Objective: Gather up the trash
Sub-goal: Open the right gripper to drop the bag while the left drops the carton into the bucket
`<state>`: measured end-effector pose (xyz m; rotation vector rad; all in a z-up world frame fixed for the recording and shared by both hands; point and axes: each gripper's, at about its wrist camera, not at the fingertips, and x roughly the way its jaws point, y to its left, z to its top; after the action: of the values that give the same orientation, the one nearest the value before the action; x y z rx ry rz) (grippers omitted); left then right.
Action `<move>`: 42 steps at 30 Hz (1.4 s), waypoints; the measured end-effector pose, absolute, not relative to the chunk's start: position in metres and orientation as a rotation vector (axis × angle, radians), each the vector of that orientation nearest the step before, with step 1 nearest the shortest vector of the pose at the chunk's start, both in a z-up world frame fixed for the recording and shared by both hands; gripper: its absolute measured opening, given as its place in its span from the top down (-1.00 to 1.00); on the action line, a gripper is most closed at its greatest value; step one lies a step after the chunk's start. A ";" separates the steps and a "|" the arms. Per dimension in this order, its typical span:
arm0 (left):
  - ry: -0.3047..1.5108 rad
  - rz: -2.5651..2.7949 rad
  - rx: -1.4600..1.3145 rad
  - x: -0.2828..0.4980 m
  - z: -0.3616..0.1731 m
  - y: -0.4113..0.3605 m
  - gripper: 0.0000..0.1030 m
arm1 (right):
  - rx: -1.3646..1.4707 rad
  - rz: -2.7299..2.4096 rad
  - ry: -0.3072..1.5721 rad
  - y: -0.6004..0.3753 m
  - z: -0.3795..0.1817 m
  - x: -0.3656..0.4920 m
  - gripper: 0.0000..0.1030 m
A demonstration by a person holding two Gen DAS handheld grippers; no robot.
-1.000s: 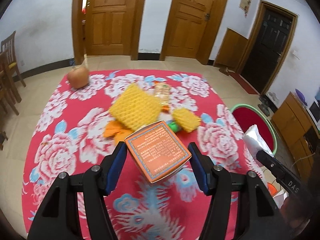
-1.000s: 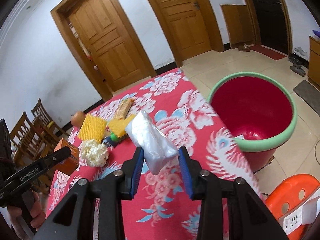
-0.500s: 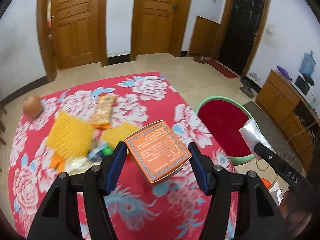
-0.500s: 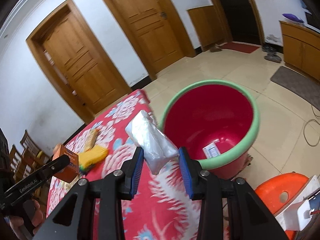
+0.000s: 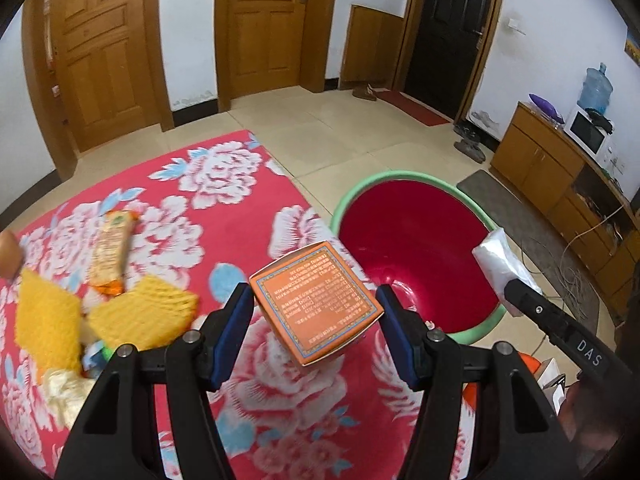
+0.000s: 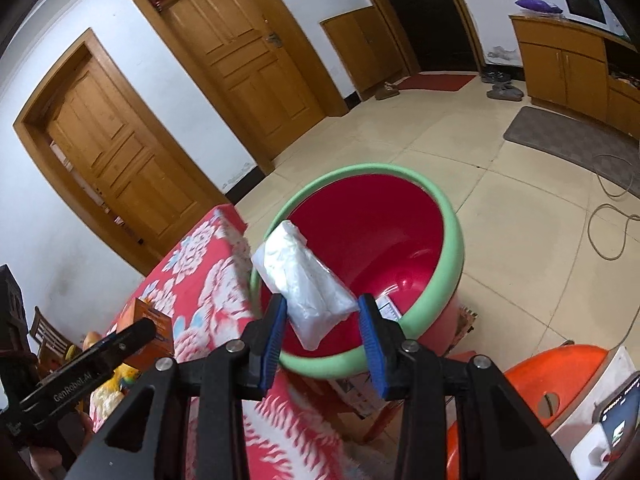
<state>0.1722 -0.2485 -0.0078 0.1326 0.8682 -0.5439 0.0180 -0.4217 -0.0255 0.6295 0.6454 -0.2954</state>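
Observation:
My left gripper [image 5: 316, 316] is shut on an orange carton [image 5: 316, 300] and holds it above the table's right edge, just left of the red bin [image 5: 416, 256] with a green rim. My right gripper [image 6: 322, 320] is shut on a crumpled white plastic bag [image 6: 304, 284] and holds it over the bin's near rim [image 6: 452, 248]. The bag [image 5: 500, 264] and the right gripper's arm also show at the right in the left wrist view. The carton [image 6: 154, 320] shows at the left in the right wrist view.
On the red floral tablecloth [image 5: 240, 216] lie yellow foam nets [image 5: 144, 316], an orange snack wrapper [image 5: 110, 252] and white paper [image 5: 64, 392]. An orange stool [image 6: 552, 384] stands right of the bin. A paper label [image 6: 390, 308] lies inside the bin.
Both grippers have swung right, from over the table toward the bin. The bag now hangs over the bin's rim. The carton has come close to the bin's left side.

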 end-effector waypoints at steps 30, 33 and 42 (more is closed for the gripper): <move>0.872 -0.672 0.217 0.189 -0.033 -0.327 -0.36 | 0.723 -0.428 0.569 -0.456 -0.026 0.005 -0.04; 0.858 -0.680 0.226 0.186 -0.030 -0.328 -0.38 | 0.723 -0.424 0.565 -0.455 -0.024 0.003 -0.05; 0.834 -0.672 0.212 0.178 -0.020 -0.316 -0.39 | 0.709 -0.404 0.560 -0.450 -0.019 -0.001 -0.06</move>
<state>0.1777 -0.3156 -0.0197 0.2118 0.8343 -0.6720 -0.0014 -0.4501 -0.0188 0.7085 0.5596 -0.4042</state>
